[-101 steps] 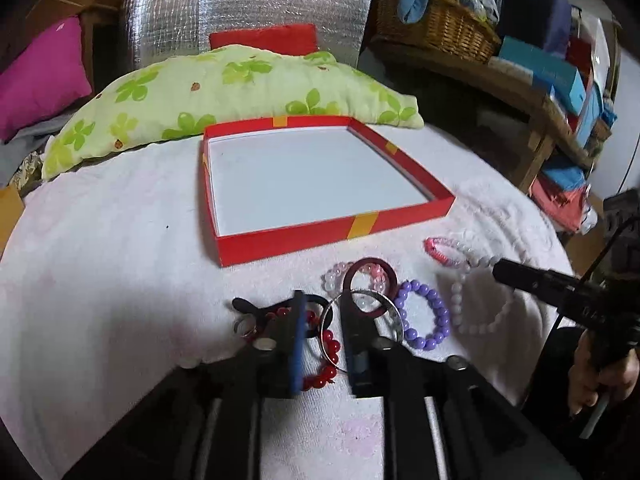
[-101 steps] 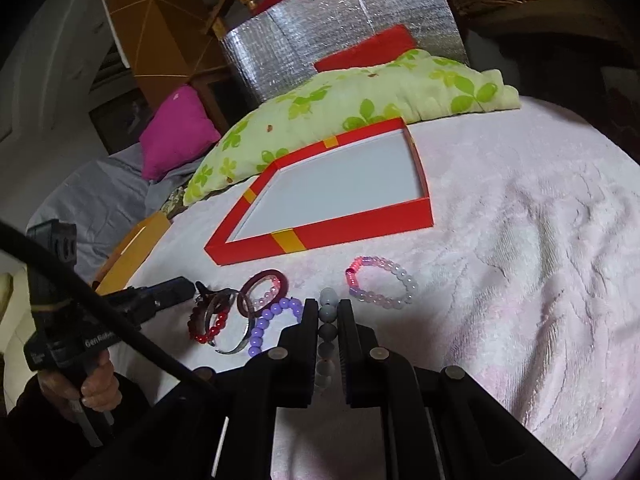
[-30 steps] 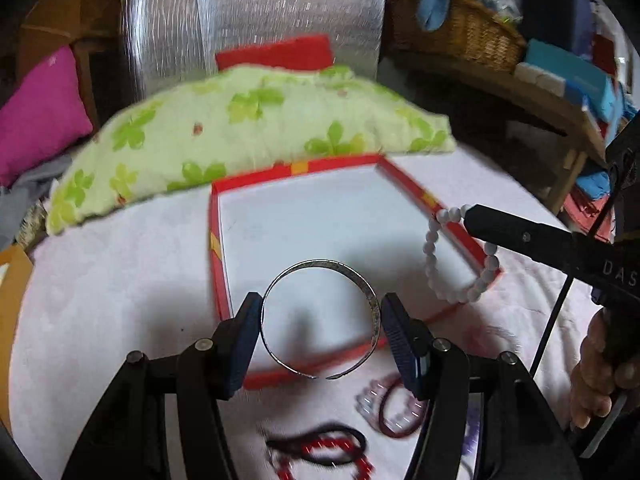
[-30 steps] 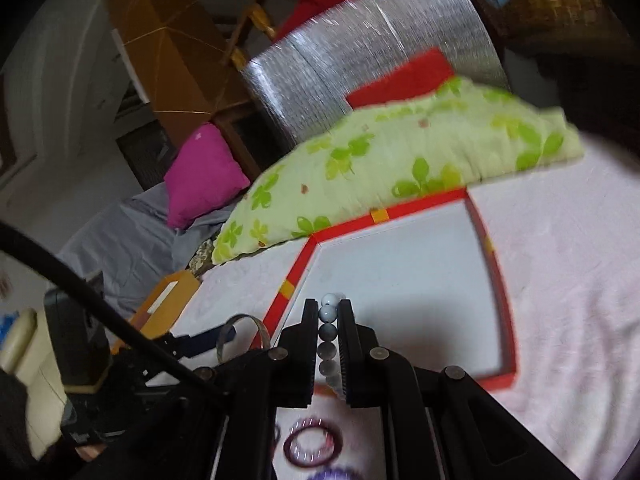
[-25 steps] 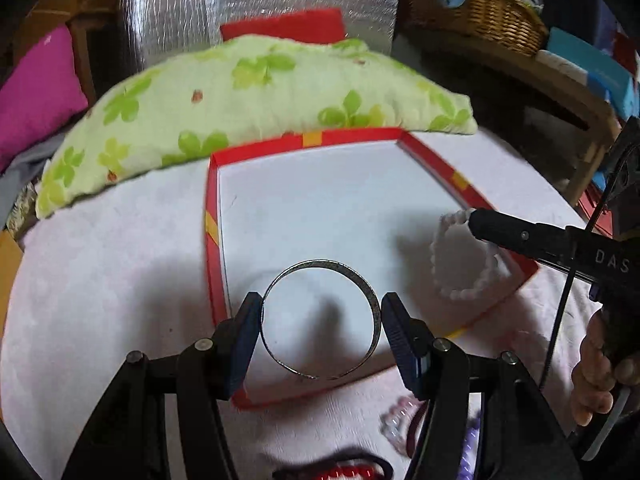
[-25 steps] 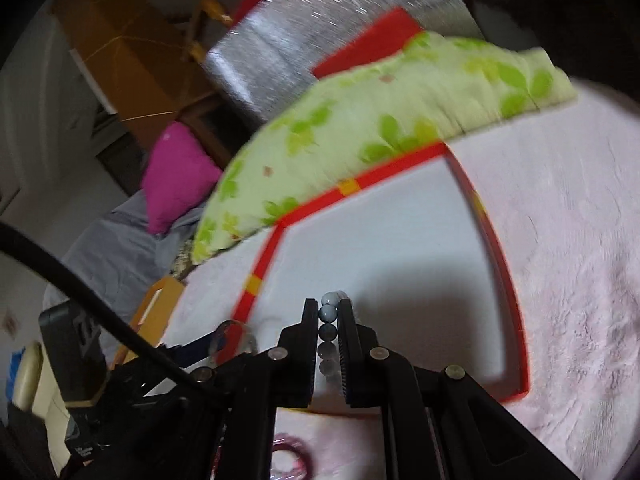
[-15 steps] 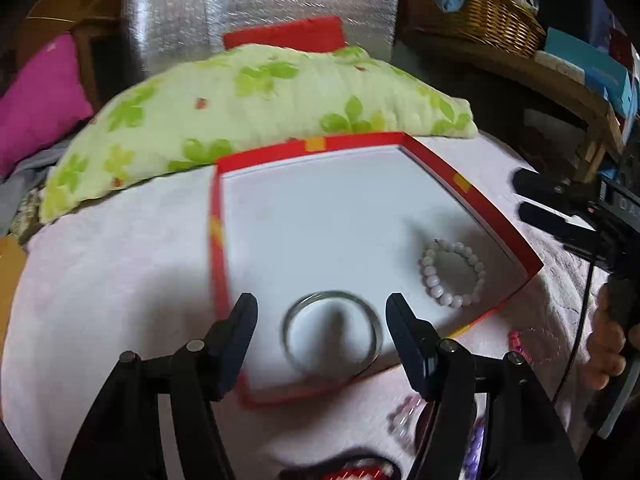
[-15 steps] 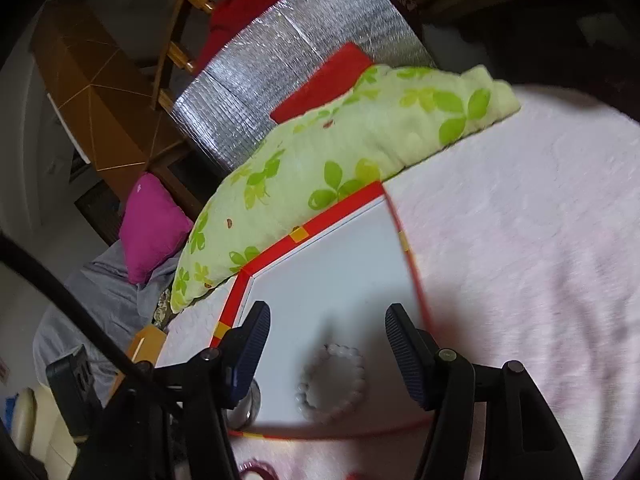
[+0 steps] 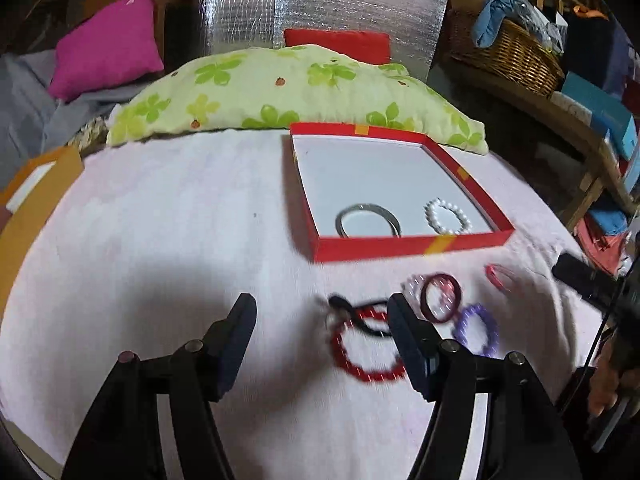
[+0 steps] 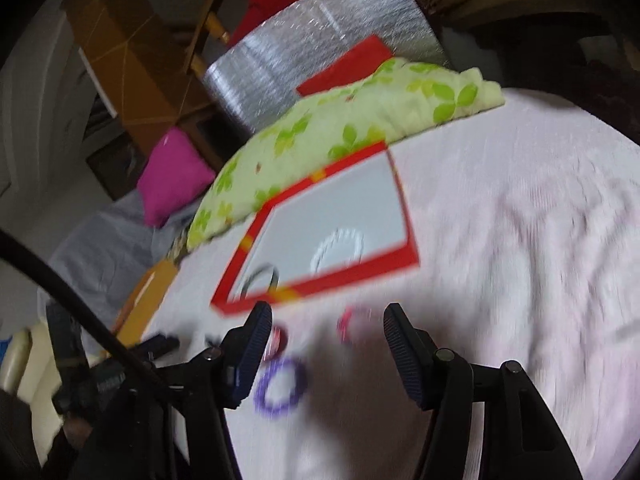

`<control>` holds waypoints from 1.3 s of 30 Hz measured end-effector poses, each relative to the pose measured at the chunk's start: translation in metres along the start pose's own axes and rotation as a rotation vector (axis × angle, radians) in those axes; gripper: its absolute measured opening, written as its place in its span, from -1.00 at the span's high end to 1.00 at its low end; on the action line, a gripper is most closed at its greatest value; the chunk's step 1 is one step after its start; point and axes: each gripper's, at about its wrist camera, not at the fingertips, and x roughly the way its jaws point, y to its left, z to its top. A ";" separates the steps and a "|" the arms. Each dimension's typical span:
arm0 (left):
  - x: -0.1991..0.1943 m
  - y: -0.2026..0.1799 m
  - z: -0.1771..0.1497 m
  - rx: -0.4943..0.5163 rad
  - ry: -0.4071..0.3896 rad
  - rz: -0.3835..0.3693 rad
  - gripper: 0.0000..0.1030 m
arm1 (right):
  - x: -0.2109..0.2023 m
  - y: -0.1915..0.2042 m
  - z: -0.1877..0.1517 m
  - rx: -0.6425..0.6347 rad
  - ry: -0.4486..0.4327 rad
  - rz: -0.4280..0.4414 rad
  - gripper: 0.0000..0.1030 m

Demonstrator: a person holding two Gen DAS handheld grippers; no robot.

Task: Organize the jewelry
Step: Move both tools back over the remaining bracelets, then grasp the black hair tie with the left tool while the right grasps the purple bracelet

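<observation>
Tangling looks the likeliest trouble: with the silver bangle (image 9: 367, 220) and white bead bracelet (image 9: 447, 216) lying in the red box (image 9: 412, 245), both the left gripper (image 9: 322, 326) and right gripper (image 10: 327, 338) gape empty over the overlapping red bead bracelet (image 9: 366, 348), black hair tie (image 9: 362, 316) and purple bracelet (image 10: 281, 385) on the blanket (image 9: 180, 240).

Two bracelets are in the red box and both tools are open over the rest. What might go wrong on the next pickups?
1. The black hair tie lies across the red bead bracelet, so the open left tool may lift both or drag one.
2. The dark red bangle touches the purple bead bracelet; grabbing one could shift the other.
3. The right view is blurred, so the open right tool may close off target.
</observation>
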 end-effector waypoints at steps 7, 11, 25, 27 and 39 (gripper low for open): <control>-0.011 -0.022 -0.024 0.082 0.032 -0.018 -0.33 | 0.001 0.016 -0.035 -0.073 0.100 0.012 -0.01; 0.002 -0.026 -0.025 0.098 0.092 -0.007 -0.34 | 0.015 0.025 -0.040 -0.106 0.123 -0.008 0.07; 0.017 -0.013 -0.024 -0.014 0.134 -0.102 -0.33 | 0.066 0.055 -0.053 -0.289 0.175 -0.137 0.68; 0.016 -0.014 -0.024 -0.014 0.128 -0.115 -0.33 | 0.063 0.052 -0.052 -0.273 0.171 -0.123 0.72; 0.050 -0.004 0.008 -0.090 0.181 -0.168 0.22 | 0.045 0.044 -0.046 -0.218 0.114 -0.080 0.79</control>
